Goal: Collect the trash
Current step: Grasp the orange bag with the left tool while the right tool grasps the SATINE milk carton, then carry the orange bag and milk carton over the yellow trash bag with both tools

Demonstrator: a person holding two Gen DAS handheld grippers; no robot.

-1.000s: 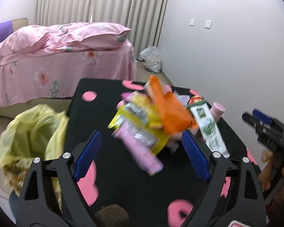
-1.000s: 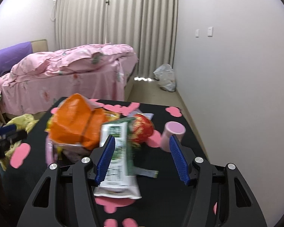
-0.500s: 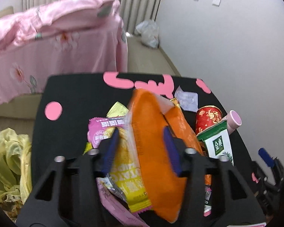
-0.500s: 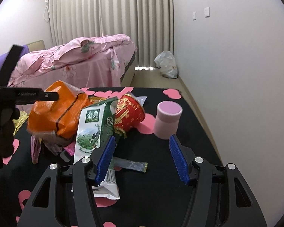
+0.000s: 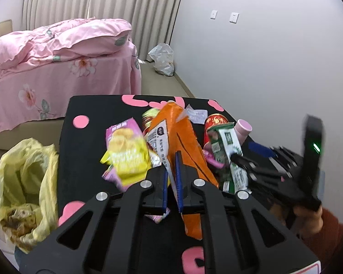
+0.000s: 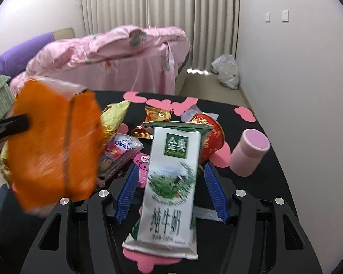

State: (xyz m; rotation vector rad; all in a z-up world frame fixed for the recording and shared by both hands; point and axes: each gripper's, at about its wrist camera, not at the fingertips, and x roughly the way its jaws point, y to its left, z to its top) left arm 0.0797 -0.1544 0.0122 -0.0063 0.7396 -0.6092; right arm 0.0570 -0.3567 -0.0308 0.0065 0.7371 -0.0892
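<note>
My left gripper [image 5: 171, 178] is shut on an orange snack bag [image 5: 183, 137] and holds it up above the black table [image 5: 84, 141]; the bag also shows lifted in the right wrist view [image 6: 54, 150]. My right gripper [image 6: 171, 189] is open, its blue pads on either side of a white and green milk pouch [image 6: 171, 182], which also shows in the left wrist view [image 5: 228, 150]. A yellow and pink wrapper [image 5: 125, 150], a red cup [image 6: 210, 132] and a pink cup [image 6: 249, 153] lie in the trash pile.
A yellow trash bag [image 5: 25, 182] hangs open at the table's left edge. A tissue pack [image 6: 119, 153] and small wrappers [image 6: 157, 114] lie on the table. A pink bed [image 5: 57, 57] stands behind, and a white plastic bag [image 5: 162, 59] sits by the curtain.
My left gripper closed on the orange snack bag and lifted it off the pile. My right gripper moved forward until its open fingers came around the milk pouch.
</note>
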